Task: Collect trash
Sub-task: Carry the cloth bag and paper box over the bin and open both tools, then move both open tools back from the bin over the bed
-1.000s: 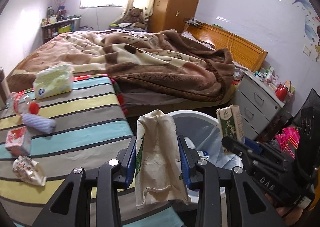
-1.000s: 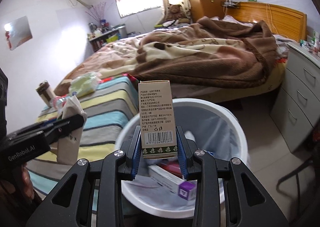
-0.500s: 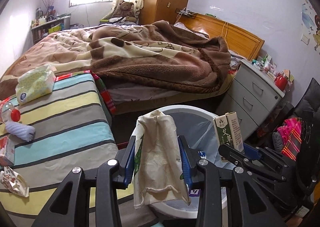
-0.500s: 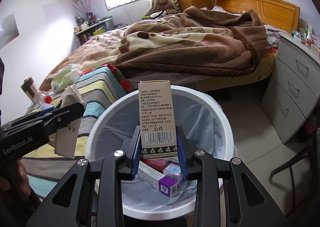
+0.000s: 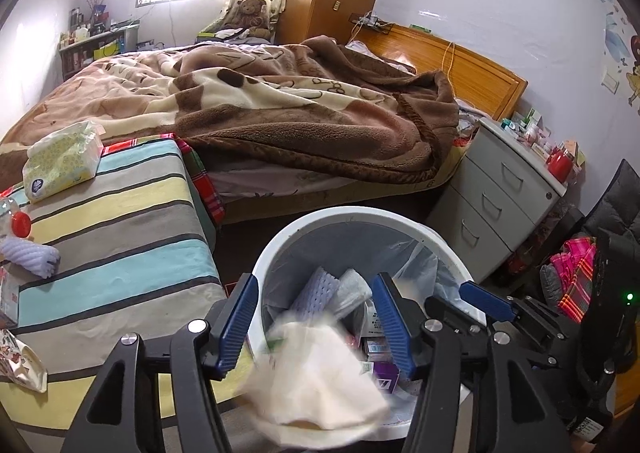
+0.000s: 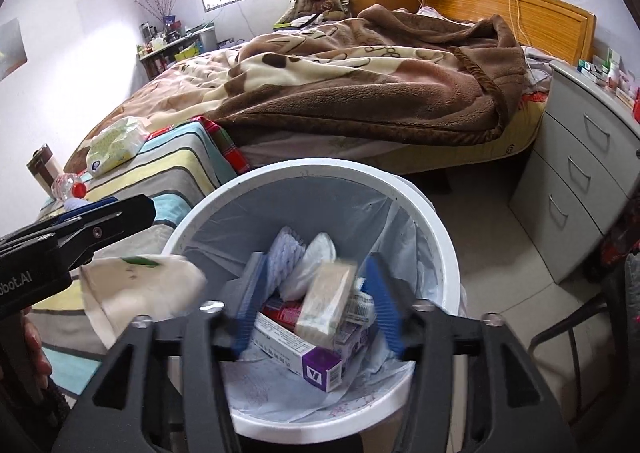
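On the far left, a striped table (image 5: pixel 120 221) next to the bed holds what is left to collect: a crumpled wrapper (image 5: pixel 22 361) at the near edge, a ribbed lilac roll (image 5: pixel 30 255), a clear bottle with a red cap (image 5: pixel 20 223), and a soft pack of tissues (image 5: pixel 62 161) further back. The wrapper looks light and crinkly, so I would pinch it across its bunched middle. The roll seems soft and squashy and should take a grip anywhere along its length. The bottle is smooth and could slide, so I would grasp it across the body below the cap.

Moving right, the left gripper (image 5: pixel 316 327) hangs over the near rim of the white bin (image 5: pixel 344 213), its blue jaws spreading apart. A cream cloth bag (image 5: pixel 316 377) is blurred just below them, loose, no longer pinched, limp and drooping toward the bin.

Further right, the right gripper (image 6: pixel 316 309) is above the bin's mouth, its jaws also widening. A small beige carton (image 6: pixel 326 301) sits blurred between them, untouched by either pad, apparently dropping onto the boxes inside, among them a white box with a purple end (image 6: pixel 304 353). It looks stiff, light and flat-sided.

The bin is lined with a pale bag and sits on the floor between the table and a grey drawer unit (image 6: pixel 580 189).
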### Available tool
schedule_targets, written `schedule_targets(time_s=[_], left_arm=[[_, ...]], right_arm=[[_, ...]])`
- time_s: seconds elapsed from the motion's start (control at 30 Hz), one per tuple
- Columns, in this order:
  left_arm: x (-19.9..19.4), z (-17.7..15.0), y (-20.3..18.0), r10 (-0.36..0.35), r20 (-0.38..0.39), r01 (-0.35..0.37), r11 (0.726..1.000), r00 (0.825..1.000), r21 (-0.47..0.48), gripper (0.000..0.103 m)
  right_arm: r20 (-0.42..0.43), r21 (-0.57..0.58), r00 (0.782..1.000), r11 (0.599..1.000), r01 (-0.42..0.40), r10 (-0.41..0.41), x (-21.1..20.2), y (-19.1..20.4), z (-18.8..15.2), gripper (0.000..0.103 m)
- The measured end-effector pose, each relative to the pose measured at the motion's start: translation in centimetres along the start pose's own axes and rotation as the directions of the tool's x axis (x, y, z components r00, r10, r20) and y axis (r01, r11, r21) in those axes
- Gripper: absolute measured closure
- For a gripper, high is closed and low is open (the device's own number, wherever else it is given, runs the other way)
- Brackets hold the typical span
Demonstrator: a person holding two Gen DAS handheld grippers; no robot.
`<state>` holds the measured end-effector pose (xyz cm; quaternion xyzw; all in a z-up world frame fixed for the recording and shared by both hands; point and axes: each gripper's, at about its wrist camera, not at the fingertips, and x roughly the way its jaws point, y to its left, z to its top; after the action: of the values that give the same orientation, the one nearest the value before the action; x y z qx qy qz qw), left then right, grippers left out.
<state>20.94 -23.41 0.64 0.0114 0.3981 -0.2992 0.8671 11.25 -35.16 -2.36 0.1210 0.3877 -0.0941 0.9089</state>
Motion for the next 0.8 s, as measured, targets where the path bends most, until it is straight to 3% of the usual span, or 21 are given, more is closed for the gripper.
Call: schedule_targets(time_s=[0.53, 0.8], left_arm=[[-3.5, -0.9, 2.2, 0.022, 0.047, -0.020, 0.999, 0.999, -0.038, 0.040], [-6.2, -1.8, 4.4, 0.070, 0.080, -0.065, 0.996, 0.994, -0.064, 0.040]], right_arm=[[0.037, -0.012, 0.999, 1.000, -0.029, 0.029, -1.0, 2.3, -0.1, 0.041], [0.060, -0.035, 0.996, 0.997, -0.071, 0.073, -1.6, 4.3, -0.2, 0.040]])
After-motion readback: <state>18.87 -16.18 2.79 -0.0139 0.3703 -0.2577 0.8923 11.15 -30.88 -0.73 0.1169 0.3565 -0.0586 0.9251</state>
